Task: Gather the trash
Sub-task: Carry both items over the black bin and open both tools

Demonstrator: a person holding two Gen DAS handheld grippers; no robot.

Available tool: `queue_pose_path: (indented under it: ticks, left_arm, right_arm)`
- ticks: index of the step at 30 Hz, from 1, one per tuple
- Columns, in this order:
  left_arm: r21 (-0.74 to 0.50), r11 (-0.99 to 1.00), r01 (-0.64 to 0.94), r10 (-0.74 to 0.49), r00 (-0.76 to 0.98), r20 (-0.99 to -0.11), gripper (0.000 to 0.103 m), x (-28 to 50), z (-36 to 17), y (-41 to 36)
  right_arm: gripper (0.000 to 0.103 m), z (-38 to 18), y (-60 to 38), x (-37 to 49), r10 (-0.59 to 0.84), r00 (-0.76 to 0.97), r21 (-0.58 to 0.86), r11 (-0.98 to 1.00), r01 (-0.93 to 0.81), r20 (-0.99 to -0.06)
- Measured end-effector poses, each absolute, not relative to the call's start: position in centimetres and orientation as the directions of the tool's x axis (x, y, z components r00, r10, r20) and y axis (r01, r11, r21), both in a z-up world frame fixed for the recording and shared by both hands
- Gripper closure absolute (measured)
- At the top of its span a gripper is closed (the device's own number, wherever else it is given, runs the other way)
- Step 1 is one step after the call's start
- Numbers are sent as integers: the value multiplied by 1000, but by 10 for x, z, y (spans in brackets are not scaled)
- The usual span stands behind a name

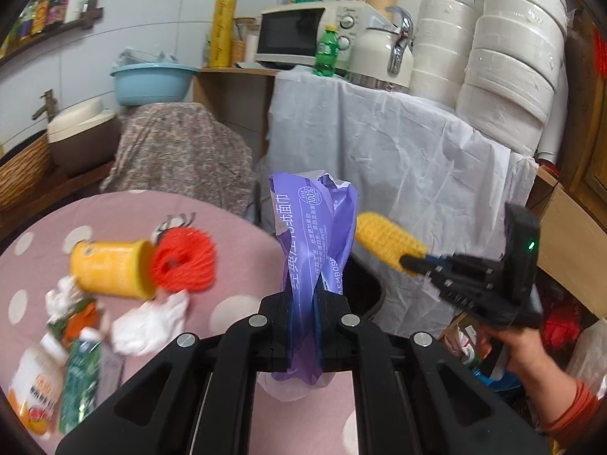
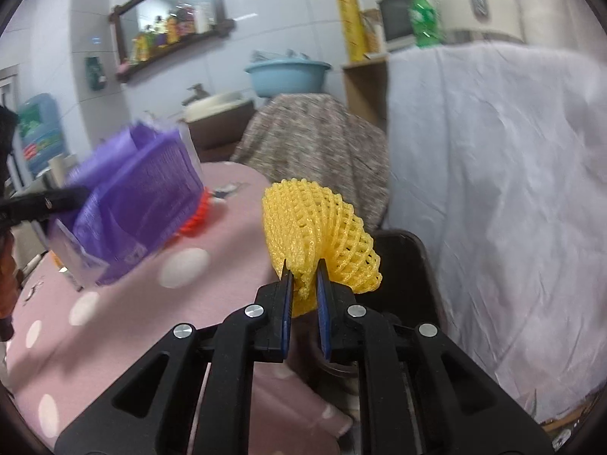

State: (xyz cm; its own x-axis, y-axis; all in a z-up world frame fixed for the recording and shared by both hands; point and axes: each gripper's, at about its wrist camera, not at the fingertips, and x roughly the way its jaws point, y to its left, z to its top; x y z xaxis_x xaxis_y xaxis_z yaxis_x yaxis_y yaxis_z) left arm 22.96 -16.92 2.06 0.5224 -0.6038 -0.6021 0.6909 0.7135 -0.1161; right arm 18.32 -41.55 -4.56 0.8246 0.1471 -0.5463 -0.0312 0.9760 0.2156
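Observation:
My left gripper (image 1: 305, 295) is shut on a crumpled purple tissue wrapper (image 1: 313, 227), which stands up between its fingers over the table's right edge. My right gripper (image 2: 303, 275) is shut on a yellow foam fruit net (image 2: 318, 235); the left wrist view shows that net (image 1: 390, 242) pinched at its end by the right gripper (image 1: 411, 263). A dark bin (image 2: 402, 258) sits just beyond and below the net, beside the table. The purple wrapper (image 2: 132, 204) appears blurred at the left of the right wrist view.
On the pink dotted tablecloth (image 1: 235, 311) lie a yellow cup (image 1: 114, 269) on its side, a red foam net (image 1: 184, 259), crumpled white tissues (image 1: 148, 322) and packets (image 1: 79, 383). A white-draped counter (image 1: 398, 159) rises to the right, a floral-covered object (image 1: 178, 151) behind.

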Motion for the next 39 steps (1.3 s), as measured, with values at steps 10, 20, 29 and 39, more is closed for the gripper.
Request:
queue_pose_path:
  ticks: [10,20,29,39]
  left_arm:
    - [-181,699,692,-611,444,-655,95,277,2,-254]
    - [-183,732,657,-555,418,-720,95,333,-30,-322]
    - [-137,754,642,-474,389,-790,95,367,-70,-383]
    - [-53,786,615,-381,415,-826,34,374,-92,-396]
  right_arm:
    - [90,-127,-454,232,93,739,258,960,111,-667]
    - [43,-167,-464,265,61,715,296,932,210,-697]
    - [34,-174,-463,237,27,714,271,935,229,-700]
    - [27,-165,-461,201,-51,727,177,956,235,-685]
